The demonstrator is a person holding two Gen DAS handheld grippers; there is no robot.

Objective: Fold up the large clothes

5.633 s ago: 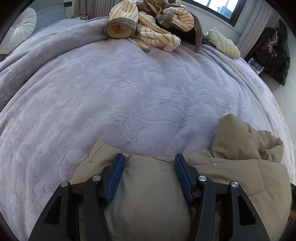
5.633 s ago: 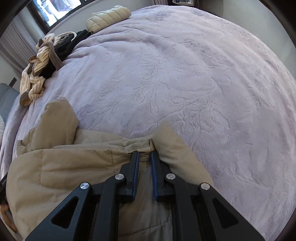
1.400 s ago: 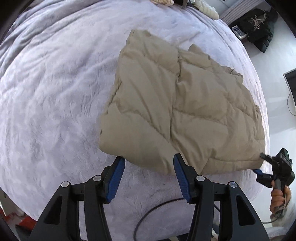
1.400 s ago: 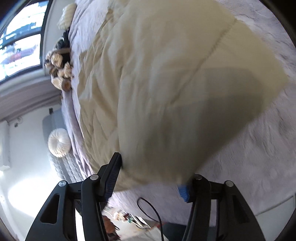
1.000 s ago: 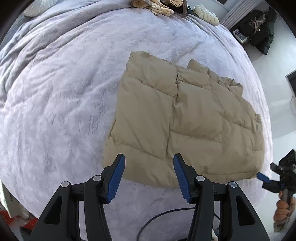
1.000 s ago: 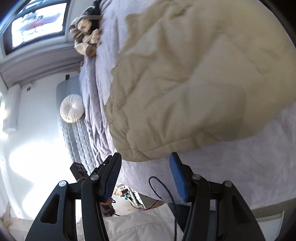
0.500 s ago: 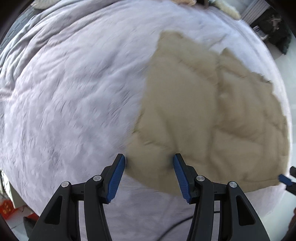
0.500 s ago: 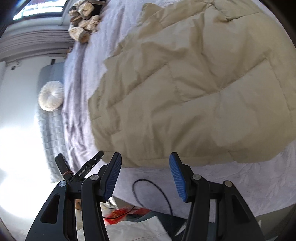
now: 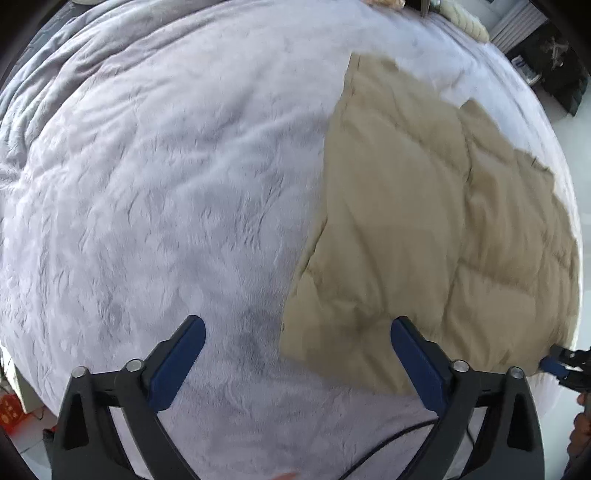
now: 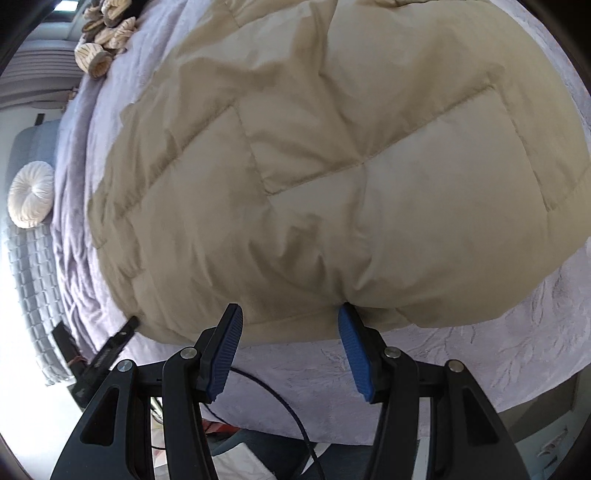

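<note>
A tan quilted jacket [image 9: 424,229] lies spread flat on the lilac plush blanket [image 9: 166,184] of the bed. My left gripper [image 9: 297,325] points down over the jacket's near left corner; its jaws are opening wide, and the corner lies between them untouched. My right gripper [image 10: 291,314] stands half open at the jacket's [image 10: 332,166] near hem. The puffy hem bulges between its blue fingertips, which do not squeeze it. In the left wrist view the right gripper [image 9: 557,363] shows at the jacket's near right corner, with a hand behind it.
Striped knit clothes [image 10: 99,55] are piled at the bed's far end, next to a cream quilted item [image 9: 465,22]. A round white cushion [image 10: 31,194] lies off to the side. A black cable [image 10: 280,406] hangs over the bed's near edge.
The left jaws have spread from half open to wide, and that gripper has sunk toward the jacket's corner. The right gripper has tipped down and closed in on the hem.
</note>
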